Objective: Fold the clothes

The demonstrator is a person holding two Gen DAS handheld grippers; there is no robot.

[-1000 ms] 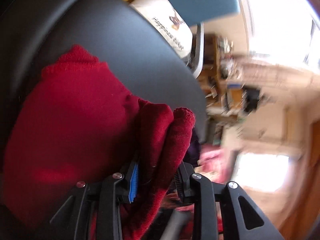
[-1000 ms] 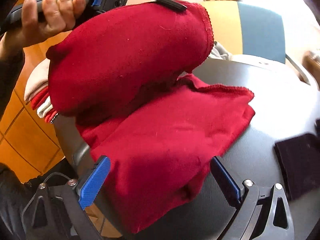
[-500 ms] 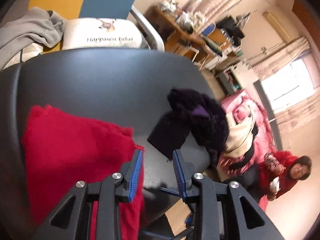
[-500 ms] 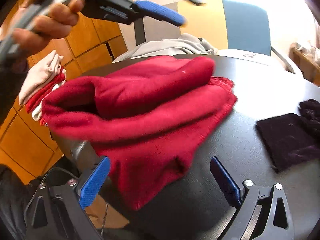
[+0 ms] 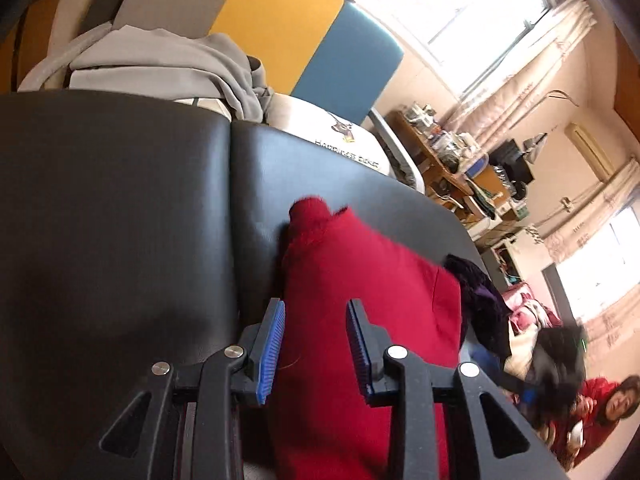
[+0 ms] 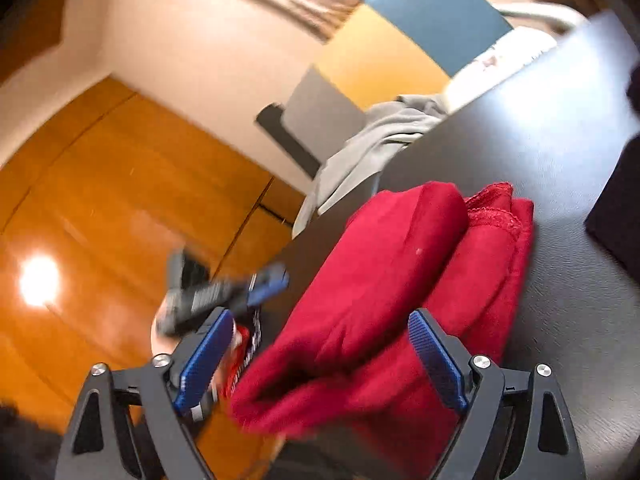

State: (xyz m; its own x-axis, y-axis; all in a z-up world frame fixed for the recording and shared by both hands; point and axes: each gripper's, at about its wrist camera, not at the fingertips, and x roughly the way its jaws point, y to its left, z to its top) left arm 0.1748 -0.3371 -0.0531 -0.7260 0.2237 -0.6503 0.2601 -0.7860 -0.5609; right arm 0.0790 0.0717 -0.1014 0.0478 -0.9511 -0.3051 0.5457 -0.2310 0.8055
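So the red garment (image 5: 360,320) is lying folded over on the black padded surface (image 5: 120,200), bunched into a thick bundle with one layer doubled on top of another; in the right wrist view you can see a frilly hem edge (image 6: 494,210) poking out at the far end. One end of it hangs a little past the near edge of the surface.

The left gripper (image 5: 316,344) is open, blue pads apart, sitting right above the near end of the red garment without clamping anything. The right gripper (image 6: 320,360) is spread wide open too, its fingers either side of the bundle's near end, nothing pinched. In the right wrist view the other gripper shows up as a blurry dark shape with a blue pad, off to the left of the garment.

Past the red garment there's a dark purple piece of clothing (image 5: 476,300) on the same surface, just beside it. At the far edge a grey garment (image 5: 172,64) is draped in a heap, next to a white cushion (image 5: 340,140) with some lettering. Behind those stands a chair back (image 5: 304,32) in yellow and blue. A person in red (image 5: 600,408) is in the far corner of the room.
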